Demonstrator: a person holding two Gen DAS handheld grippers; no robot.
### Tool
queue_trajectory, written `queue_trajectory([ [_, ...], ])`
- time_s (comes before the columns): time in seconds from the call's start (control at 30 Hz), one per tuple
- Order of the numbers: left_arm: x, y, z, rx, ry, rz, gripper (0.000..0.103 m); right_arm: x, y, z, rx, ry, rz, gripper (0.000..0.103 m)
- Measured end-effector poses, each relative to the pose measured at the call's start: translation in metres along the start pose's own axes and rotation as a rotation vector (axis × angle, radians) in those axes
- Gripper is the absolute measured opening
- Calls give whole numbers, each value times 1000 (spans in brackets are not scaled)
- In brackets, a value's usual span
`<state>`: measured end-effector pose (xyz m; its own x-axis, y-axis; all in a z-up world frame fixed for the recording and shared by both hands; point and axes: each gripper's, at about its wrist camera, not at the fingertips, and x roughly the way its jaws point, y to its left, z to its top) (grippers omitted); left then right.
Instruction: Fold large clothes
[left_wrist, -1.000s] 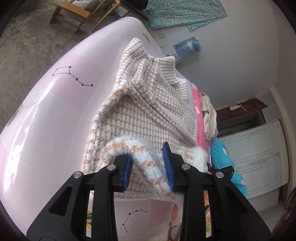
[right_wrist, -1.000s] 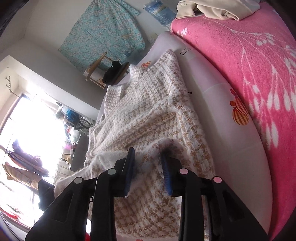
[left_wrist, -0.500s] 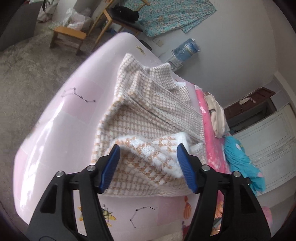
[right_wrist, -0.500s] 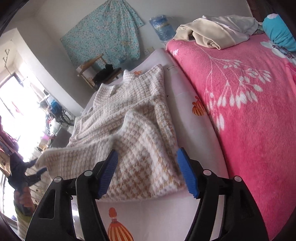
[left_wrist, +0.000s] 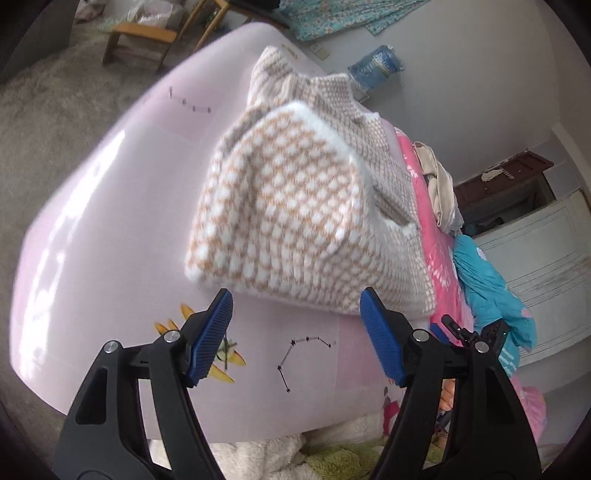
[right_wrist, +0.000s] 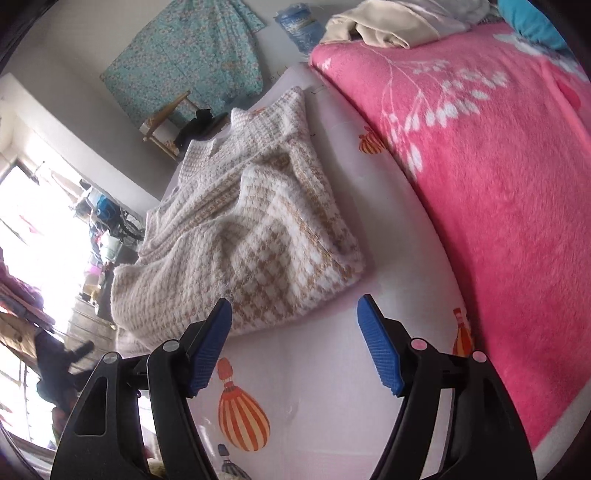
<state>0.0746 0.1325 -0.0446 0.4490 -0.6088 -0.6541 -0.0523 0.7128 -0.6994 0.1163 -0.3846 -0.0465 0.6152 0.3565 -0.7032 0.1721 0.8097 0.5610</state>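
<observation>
A beige-and-white houndstooth sweater (left_wrist: 295, 206) lies folded on the pale pink bed sheet (left_wrist: 122, 206), its lower half doubled back over the body. My left gripper (left_wrist: 295, 295) is open just short of the sweater's near folded edge, with nothing between its blue pads (left_wrist: 210, 332). In the right wrist view the same sweater (right_wrist: 258, 229) rests on the sheet (right_wrist: 332, 369). My right gripper (right_wrist: 294, 301) hovers at its near corner, jaws opening and empty, pads (right_wrist: 378, 347) clear of the knit.
A pink fleece blanket (right_wrist: 498, 184) covers the bed to the right, with beige clothes (right_wrist: 384, 22) and a teal garment (left_wrist: 487, 288) on it. A water bottle (left_wrist: 375, 68), wooden chair (left_wrist: 140, 37), teal wall cloth (right_wrist: 184, 66) and white cabinet (left_wrist: 546, 251) stand around the bed.
Both grippers let go of the sweater's hem and opened wide. They drew back toward the near edge of the bed, leaving the lower half folded over the body.
</observation>
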Motion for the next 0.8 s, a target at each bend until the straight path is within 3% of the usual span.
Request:
queue_trajectory([
  [0.13,27,26,-5,-145,8,-73,67,15,-8,-2,84,9,32,69],
  [0.2,30,38,-1,-218,-27,-131,66,22,-11,1,114,-19,28,69],
  [0.27,30,44,5,-261,-72,-144,66,25,-8,5,116,-63,3,69],
  [0.33,32,45,8,-278,-103,-125,57,28,-6,6,127,-103,-14,66],
  [0.4,35,43,9,-283,-126,-96,47,33,-2,5,109,-142,-69,53],
  [0.43,36,40,9,-258,-141,-58,34,35,-1,6,107,-158,-89,49],
  [0.5,39,29,11,-170,-159,57,20,38,-1,8,98,-179,-123,28],
  [0.6,31,6,7,-4,-187,191,9,26,-1,13,110,-200,-72,15],
  [0.7,11,-20,-2,152,-204,240,7,-1,11,17,74,-235,-42,12],
  [0.8,-11,-32,-7,189,-189,205,7,-20,19,17,61,-228,-12,10],
])
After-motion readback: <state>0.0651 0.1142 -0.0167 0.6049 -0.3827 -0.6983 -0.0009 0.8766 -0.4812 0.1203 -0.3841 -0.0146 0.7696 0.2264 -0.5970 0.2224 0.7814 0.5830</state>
